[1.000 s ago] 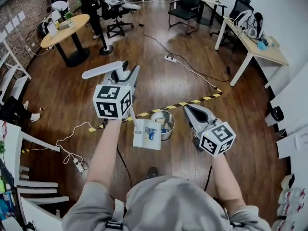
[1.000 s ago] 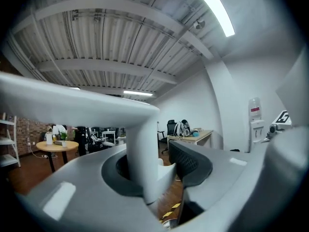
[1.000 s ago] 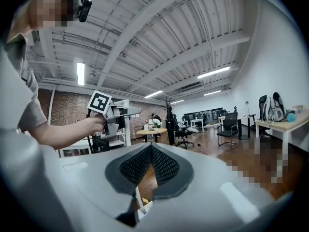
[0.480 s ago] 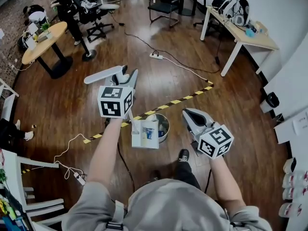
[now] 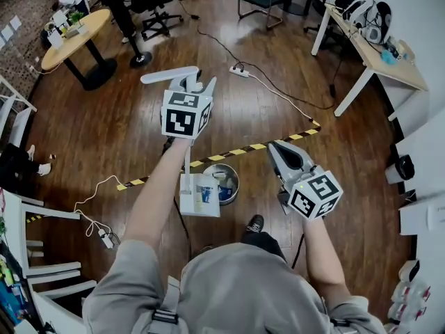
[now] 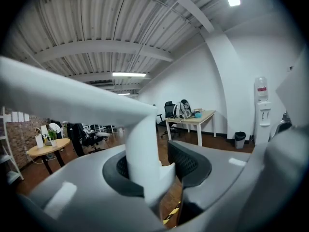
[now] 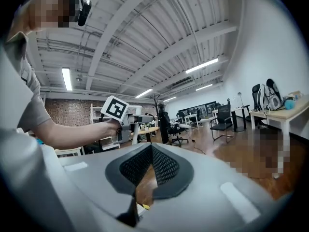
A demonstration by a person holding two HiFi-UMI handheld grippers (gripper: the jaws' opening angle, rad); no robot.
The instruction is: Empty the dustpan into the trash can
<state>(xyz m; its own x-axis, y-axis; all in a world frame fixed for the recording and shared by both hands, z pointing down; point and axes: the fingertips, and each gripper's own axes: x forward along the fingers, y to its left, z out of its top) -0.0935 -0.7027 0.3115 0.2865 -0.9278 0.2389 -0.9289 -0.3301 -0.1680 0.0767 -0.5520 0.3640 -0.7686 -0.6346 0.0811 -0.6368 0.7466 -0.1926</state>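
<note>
Dark wooden floor (image 5: pixel 278 117) is crossed by a yellow-and-black tape line (image 5: pixel 240 150), and the steel trash can (image 5: pixel 236 178) is stood just on the person's side of it. The white long-handled dustpan (image 5: pixel 199 196) is hung by its handle, so its tray is seen from above over the can's left side, apparently not yet tipped. The left gripper (image 5: pixel 200 88) is pinched on the handle's upper part, probably so the tray can be swung below it. The right gripper (image 5: pixel 273 147) is kept aside, its jaws pressed together on nothing.
</note>
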